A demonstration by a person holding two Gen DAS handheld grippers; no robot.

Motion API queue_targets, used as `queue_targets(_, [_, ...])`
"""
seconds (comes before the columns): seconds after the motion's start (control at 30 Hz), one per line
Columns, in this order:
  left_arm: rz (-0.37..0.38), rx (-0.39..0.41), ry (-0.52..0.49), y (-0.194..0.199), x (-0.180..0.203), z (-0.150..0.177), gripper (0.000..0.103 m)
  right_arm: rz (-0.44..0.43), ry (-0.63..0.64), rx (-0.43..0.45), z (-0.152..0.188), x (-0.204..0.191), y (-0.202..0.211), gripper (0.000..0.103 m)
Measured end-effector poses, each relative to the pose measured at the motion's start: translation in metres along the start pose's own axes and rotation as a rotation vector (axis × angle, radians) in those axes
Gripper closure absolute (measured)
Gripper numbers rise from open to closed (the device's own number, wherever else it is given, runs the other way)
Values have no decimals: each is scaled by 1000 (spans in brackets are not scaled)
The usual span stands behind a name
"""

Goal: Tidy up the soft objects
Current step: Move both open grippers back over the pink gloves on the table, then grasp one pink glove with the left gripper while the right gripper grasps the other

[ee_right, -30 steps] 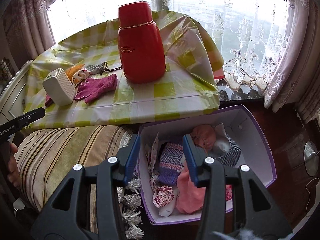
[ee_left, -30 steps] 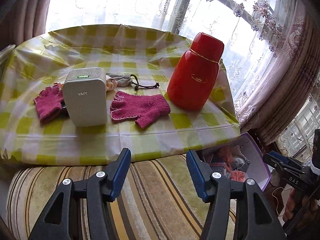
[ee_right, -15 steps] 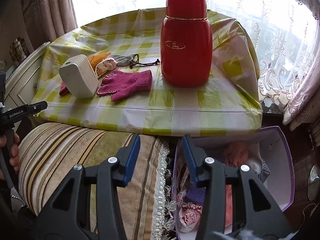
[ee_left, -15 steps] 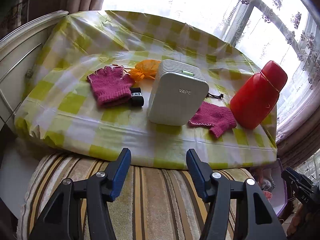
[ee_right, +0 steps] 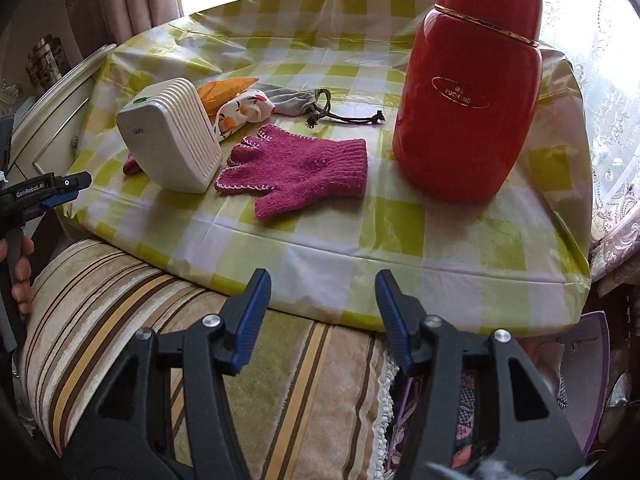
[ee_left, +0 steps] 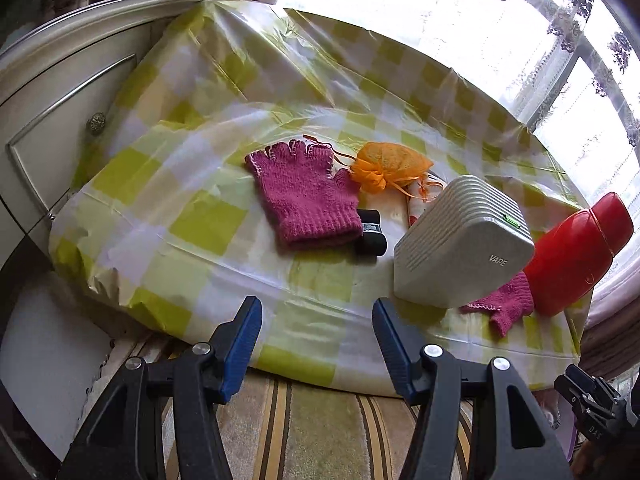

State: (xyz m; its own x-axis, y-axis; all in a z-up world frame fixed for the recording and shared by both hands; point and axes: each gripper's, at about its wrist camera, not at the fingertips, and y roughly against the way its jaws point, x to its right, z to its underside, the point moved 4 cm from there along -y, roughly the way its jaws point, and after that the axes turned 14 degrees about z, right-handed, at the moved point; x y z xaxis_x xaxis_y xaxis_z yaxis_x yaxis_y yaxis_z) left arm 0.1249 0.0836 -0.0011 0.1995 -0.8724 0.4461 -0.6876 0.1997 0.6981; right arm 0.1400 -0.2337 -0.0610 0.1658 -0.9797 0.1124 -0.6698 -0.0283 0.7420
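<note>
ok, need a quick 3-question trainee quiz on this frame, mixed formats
1. True or false: the left gripper is shut on a glove.
2. Multiple choice: the glove in the right wrist view lies between the red flask and which item? A) purple box B) white VAPE device C) curtain
3. Fill in: in the left wrist view, the orange mesh pouch lies beside the other ___ glove.

Key: 1 false, both grippers are open and empty; 2 B; 3 pink.

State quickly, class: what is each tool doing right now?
Left tool: open, holding nothing.
Right tool: open, holding nothing.
</note>
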Motion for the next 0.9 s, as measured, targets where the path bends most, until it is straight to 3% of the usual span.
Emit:
queue_targets(0.17, [-2, -11, 34, -19, -13, -14, 44, 1, 31, -4, -18, -12, -21, 29])
queue_targets(0.6, [-31, -24, 43, -71, -26, -54, 25, 3, 155, 15, -63, -42, -73, 21])
queue_targets(0.9, [-46, -47, 77, -102, -35, -74, 21, -10, 219, -10, -79, -55, -102, 17])
